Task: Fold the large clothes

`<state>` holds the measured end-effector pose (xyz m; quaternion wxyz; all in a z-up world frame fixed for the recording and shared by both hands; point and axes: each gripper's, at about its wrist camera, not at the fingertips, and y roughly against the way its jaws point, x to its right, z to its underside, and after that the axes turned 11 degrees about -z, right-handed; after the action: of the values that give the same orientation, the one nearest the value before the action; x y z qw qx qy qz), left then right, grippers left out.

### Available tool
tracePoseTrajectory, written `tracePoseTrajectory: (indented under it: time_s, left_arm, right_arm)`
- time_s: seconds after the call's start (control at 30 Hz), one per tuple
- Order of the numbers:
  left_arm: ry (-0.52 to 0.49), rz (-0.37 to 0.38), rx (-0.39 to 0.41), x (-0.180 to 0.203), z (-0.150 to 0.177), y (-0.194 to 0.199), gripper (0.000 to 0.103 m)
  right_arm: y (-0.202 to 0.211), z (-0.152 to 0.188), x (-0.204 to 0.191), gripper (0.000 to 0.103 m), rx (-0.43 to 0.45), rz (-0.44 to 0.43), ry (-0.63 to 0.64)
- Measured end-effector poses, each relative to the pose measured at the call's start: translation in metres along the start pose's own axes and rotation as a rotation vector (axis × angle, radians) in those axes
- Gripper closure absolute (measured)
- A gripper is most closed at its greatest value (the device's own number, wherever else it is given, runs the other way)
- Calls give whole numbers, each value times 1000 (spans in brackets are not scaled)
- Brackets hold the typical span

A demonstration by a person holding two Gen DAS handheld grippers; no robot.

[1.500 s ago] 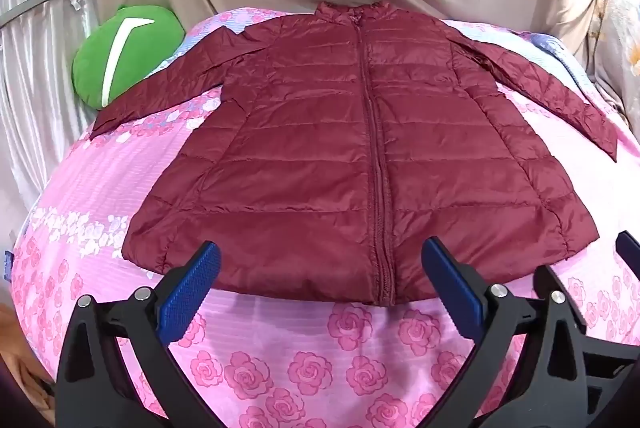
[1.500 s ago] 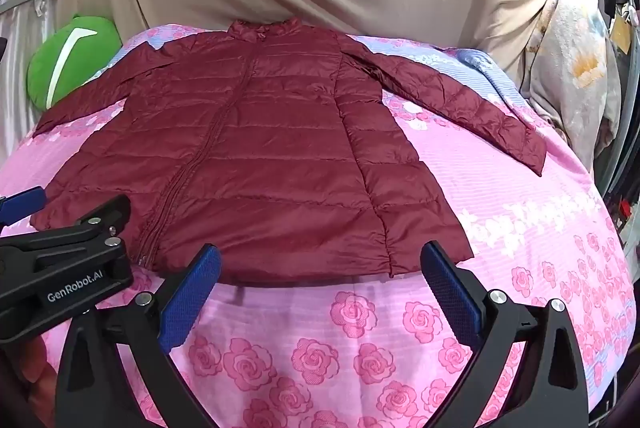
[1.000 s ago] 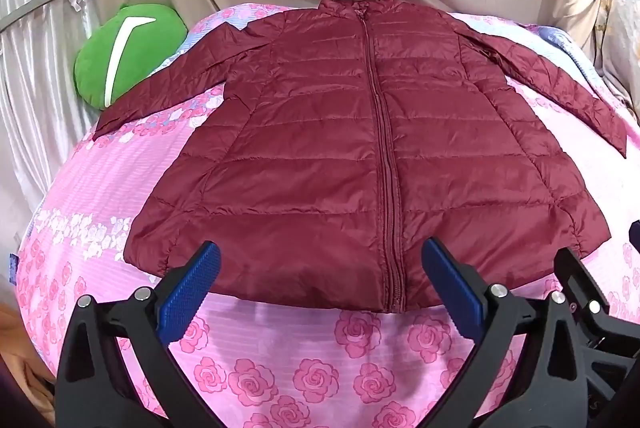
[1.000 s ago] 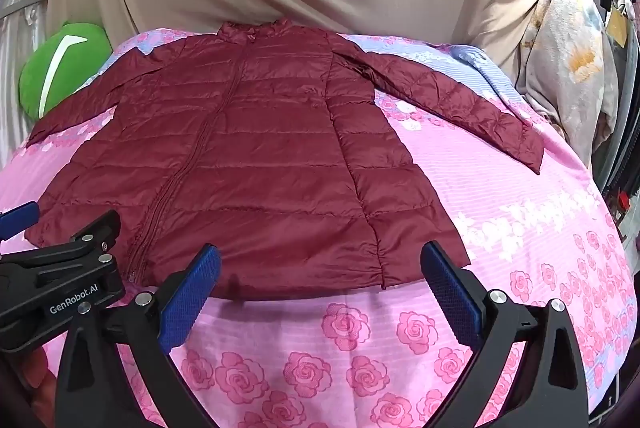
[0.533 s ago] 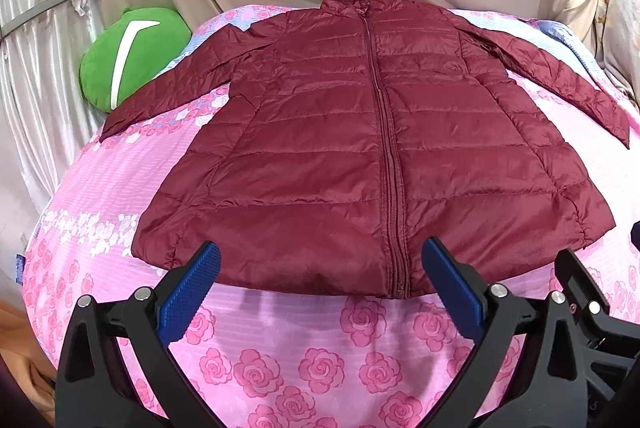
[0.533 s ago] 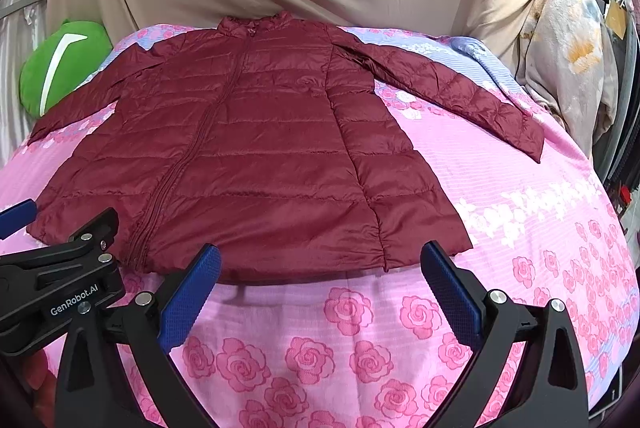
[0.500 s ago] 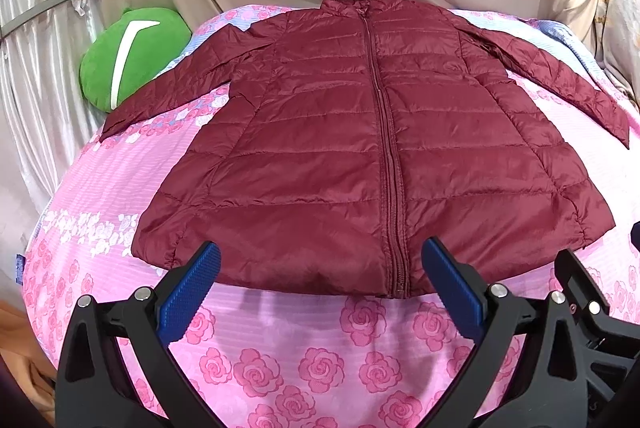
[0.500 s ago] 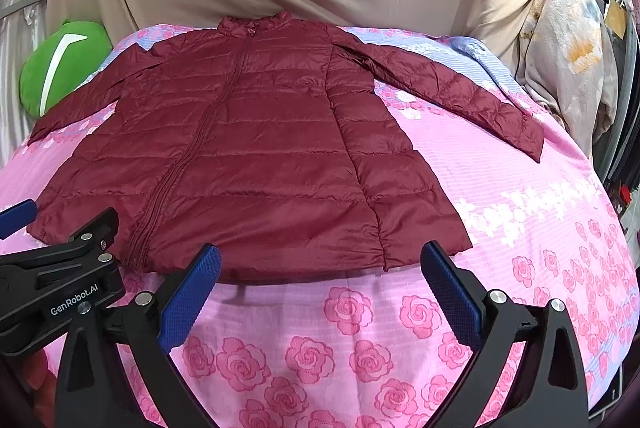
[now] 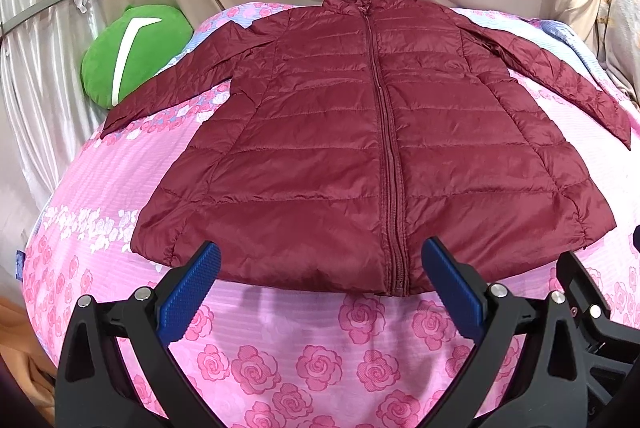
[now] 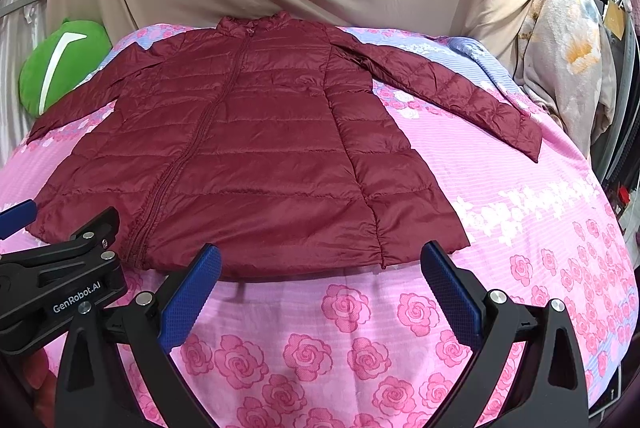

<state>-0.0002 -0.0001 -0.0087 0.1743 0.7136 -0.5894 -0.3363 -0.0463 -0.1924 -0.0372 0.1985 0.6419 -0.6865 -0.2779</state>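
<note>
A zipped, quilted maroon puffer jacket (image 9: 360,148) lay flat, sleeves spread, on the pink rose-print bedsheet (image 9: 320,348), its hem just ahead of both jaws. The left gripper (image 9: 320,288) and right gripper (image 10: 320,288) gaped wide, holding nothing.

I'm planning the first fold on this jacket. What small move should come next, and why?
Probably carry the right gripper to the cuff of the sleeve splayed toward that side, to fold it inward. The jacket lies flat, zipped and front-up on the bedspread; both grippers hover open, holding nothing, near the hem.
</note>
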Motion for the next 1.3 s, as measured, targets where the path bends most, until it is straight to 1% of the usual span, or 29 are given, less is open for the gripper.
tracePoseTrajectory:
  time_s: [0.43, 0.67, 1.0, 1.3]
  left_arm:
    - [3, 1, -7, 2, 2, -3, 5]
    - [5, 0, -23, 4, -3, -13, 5]
    - [0, 0, -41, 6, -9, -22, 5]
    - [0, -2, -54, 8, -12, -28, 5]
  right_arm:
    - [-1, 0, 0, 5, -5, 2, -1]
    - [-2, 2, 1, 5, -8, 6, 4]
    - [-13, -12, -1, 5, -34, 16, 2]
    - [-18, -14, -2, 5, -44, 19, 5]
